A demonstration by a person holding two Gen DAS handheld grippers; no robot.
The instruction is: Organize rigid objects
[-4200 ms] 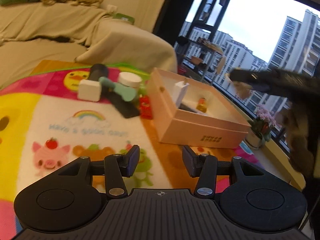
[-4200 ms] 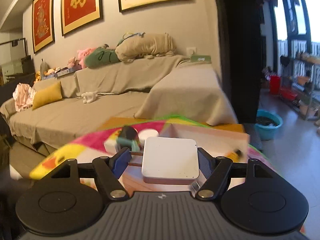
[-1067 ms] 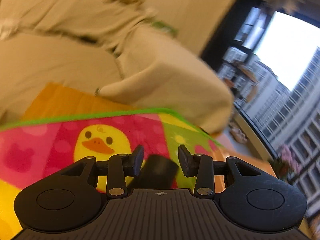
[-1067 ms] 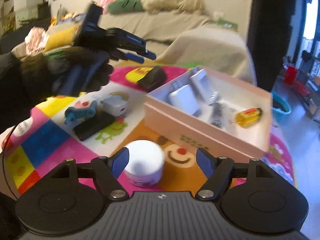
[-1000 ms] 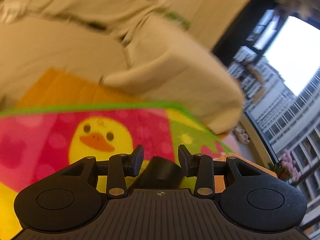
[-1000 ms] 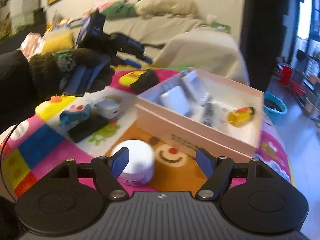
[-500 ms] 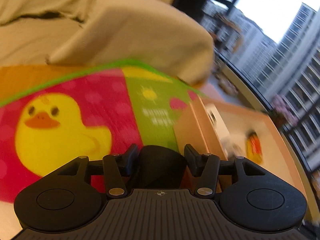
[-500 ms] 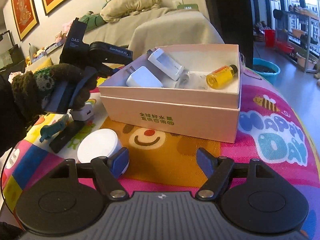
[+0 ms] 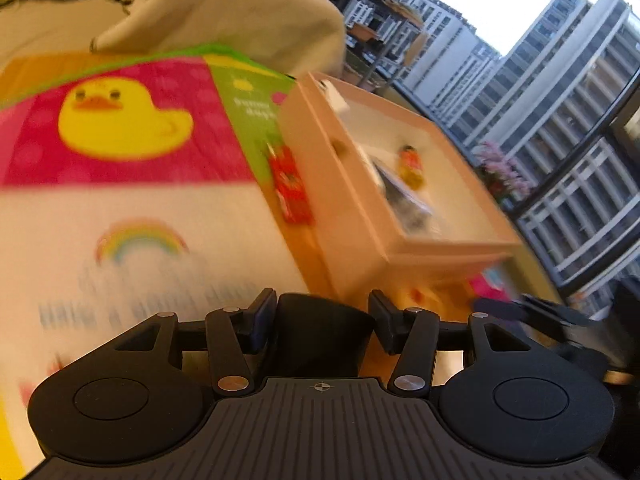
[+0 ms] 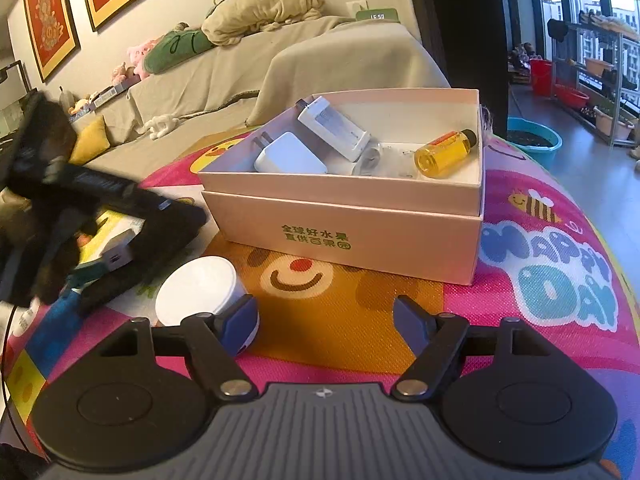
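Observation:
My left gripper is shut on a black block and holds it above the play mat, left of the pink cardboard box. In the right wrist view the left gripper with the black block hangs just left of the box. The box holds a white charger, a white adapter and a yellow bottle. My right gripper is open and empty. A white round jar stands by its left finger.
A white plug cube, a teal toy and a dark flat piece lie on the mat left of the jar. A red packet lies beside the box. A covered sofa stands behind the table.
My left gripper has carried the black block from the duck patch toward the box's near left side. My right gripper has drawn closer to the box; the white jar stays by its left finger.

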